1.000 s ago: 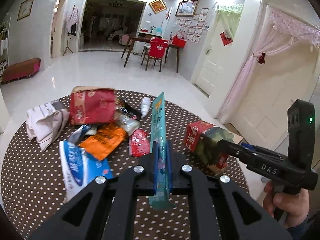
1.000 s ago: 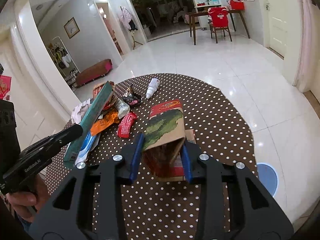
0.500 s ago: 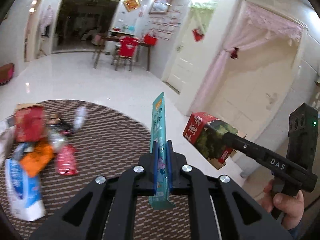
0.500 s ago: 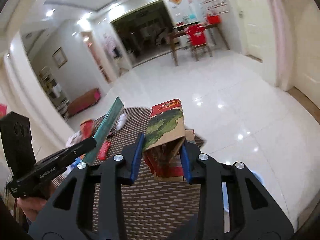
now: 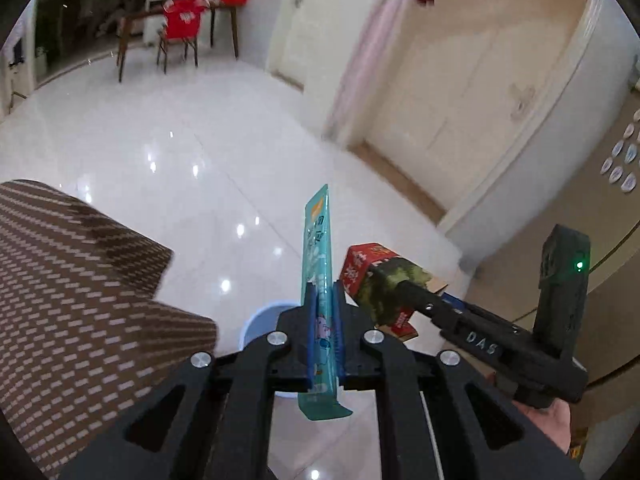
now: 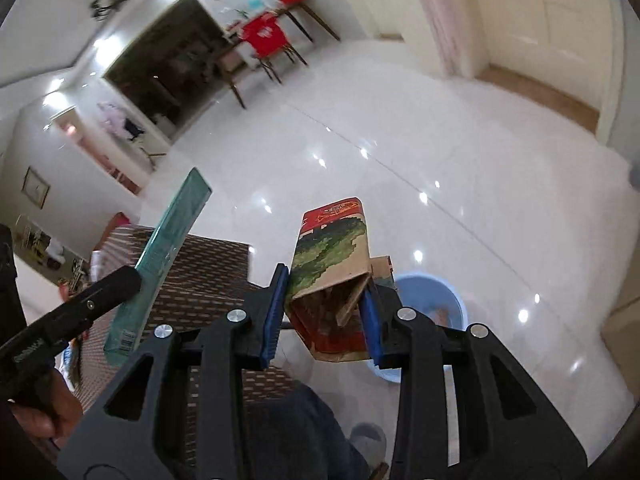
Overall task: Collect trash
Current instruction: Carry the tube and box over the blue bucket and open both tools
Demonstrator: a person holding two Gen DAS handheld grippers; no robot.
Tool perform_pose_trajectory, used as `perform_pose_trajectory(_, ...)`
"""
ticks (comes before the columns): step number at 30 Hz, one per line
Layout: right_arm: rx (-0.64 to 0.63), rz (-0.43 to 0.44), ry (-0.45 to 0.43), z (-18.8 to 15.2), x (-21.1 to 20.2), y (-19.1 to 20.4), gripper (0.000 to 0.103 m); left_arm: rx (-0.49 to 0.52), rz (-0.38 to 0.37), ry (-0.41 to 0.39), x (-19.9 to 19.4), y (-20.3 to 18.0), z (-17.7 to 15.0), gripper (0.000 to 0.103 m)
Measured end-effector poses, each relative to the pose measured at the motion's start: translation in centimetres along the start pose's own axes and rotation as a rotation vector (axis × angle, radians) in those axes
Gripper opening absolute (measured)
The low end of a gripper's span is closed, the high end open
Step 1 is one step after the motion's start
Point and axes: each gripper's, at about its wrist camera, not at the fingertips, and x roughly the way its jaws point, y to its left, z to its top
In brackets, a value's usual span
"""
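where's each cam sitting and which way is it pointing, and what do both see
Left wrist: rides the left tongs, aimed down past the dotted table at the floor; teal packet clamped, right tongs and a hand alongside.
Right wrist: rides the right tongs, aimed down at the floor; carton clamped, left tongs, a hand and a trouser leg show.
Shared: packet, carton, table, blue bin, red chair.

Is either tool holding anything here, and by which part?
Left tool pinches a flat teal packet near its lower end. Right tool clamps a crumpled paper carton across its sides at the open lower end.
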Motion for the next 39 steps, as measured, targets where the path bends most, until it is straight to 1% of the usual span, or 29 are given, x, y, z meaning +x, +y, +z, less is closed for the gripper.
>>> perform_pose_trajectory(2, 0.027, -0.003, 0.028, 0.1, 1.5, -1.5, 0.034, 0.019, 0.022, 0.065, 3.2, -0.8, 0.6, 0.007)
perform_pose_trajectory(3, 0.036, -0.005, 0.039, 0.2, 2.2, -2.1, 0.034, 0.02, 0.021, 0.101, 4.7, -1.0, 0.8, 0.007)
perform_pose_trajectory(6, 0.072, 0.0, 0.081, 0.4, 4.4, -3.5, 0.035, 0.029, 0.049, 0.177, 8.6, -1.5, 1.3, 0.007)
perform_pose_trajectory(8, 0.099, 0.004, 0.106, 0.4, 5.9, -4.5, 0.036, 0.029, 0.057, 0.226, 10.6, -1.2, 1.2, 0.008)
perform_pose_trajectory(9, 0.111, 0.009, 0.115, 0.5, 6.7, -4.9, 0.038, 0.031, 0.066, 0.24, 11.4, -1.0, 0.9, 0.008)
perform_pose_trajectory(10, 0.128, 0.012, 0.126, 0.5, 7.5, -5.5, 0.044, 0.03, 0.075, 0.266, 12.6, -0.7, 0.9, 0.009)
perform_pose_trajectory(11, 0.142, 0.007, 0.135, 0.5, 8.0, -5.9, 0.046, 0.019, 0.074, 0.292, 13.5, -0.4, 0.8, 0.01)
perform_pose_trajectory(12, 0.161, 0.006, 0.148, 0.4, 8.7, -6.6, 0.055, 0.005, 0.075, 0.32, 14.5, -0.1, 0.9, 0.018)
perform_pose_trajectory(13, 0.176, 0.01, 0.153, 0.5, 9.1, -6.9, 0.069, -0.003, 0.08, 0.341, 15.2, 0.2, 0.9, 0.031)
perform_pose_trajectory(14, 0.191, 0.009, 0.154, 0.5, 9.4, -7.5, 0.075, -0.012, 0.082, 0.347, 15.6, 0.4, 0.9, 0.063)
perform_pose_trajectory(15, 0.203, 0.0, 0.152, 0.5, 9.5, -8.3, 0.081, -0.026, 0.097, 0.341, 15.7, 0.8, 1.0, 0.075)
perform_pose_trajectory(17, 0.233, -0.01, 0.145, 0.2, 9.2, -9.4, 0.083, -0.03, 0.112, 0.331, 15.8, 1.2, 1.2, 0.08)
perform_pose_trajectory(19, 0.248, -0.018, 0.136, 0.1, 8.8, -10.0, 0.094, -0.032, 0.139, 0.331, 15.5, 1.7, 1.2, 0.085)
perform_pose_trajectory(20, 0.251, -0.027, 0.128, -0.1, 8.4, -10.2, 0.097, -0.033, 0.155, 0.326, 15.2, 1.9, 1.3, 0.086)
perform_pose_trajectory(24, 0.251, -0.073, 0.102, -0.4, 7.2, -10.8, 0.097, -0.033, 0.185, 0.286, 13.4, 2.1, 1.3, 0.089)
perform_pose_trajectory(29, 0.248, -0.098, 0.061, 0.2, 5.3, -9.6, 0.097, -0.002, 0.202, 0.23, 11.0, 1.3, 1.4, 0.09)
perform_pose_trajectory(31, 0.229, -0.104, 0.039, -0.1, 4.0, -8.8, 0.097, -0.002, 0.195, 0.188, 9.1, 1.0, 1.4, 0.09)
perform_pose_trajectory(32, 0.219, -0.107, 0.028, 0.4, 3.8, -8.1, 0.097, -0.004, 0.189, 0.168, 8.1, 0.8, 1.5, 0.09)
perform_pose_trajectory(35, 0.186, -0.103, -0.018, 0.7, 1.2, -6.7, 0.097, -0.002, 0.177, 0.099, 4.9, 0.3, 1.5, 0.09)
perform_pose_trajectory(39, 0.115, -0.09, -0.101, 2.2, -2.3, -2.6, 0.097, 0.015, 0.184, -0.006, -0.2, 0.3, 1.2, 0.09)
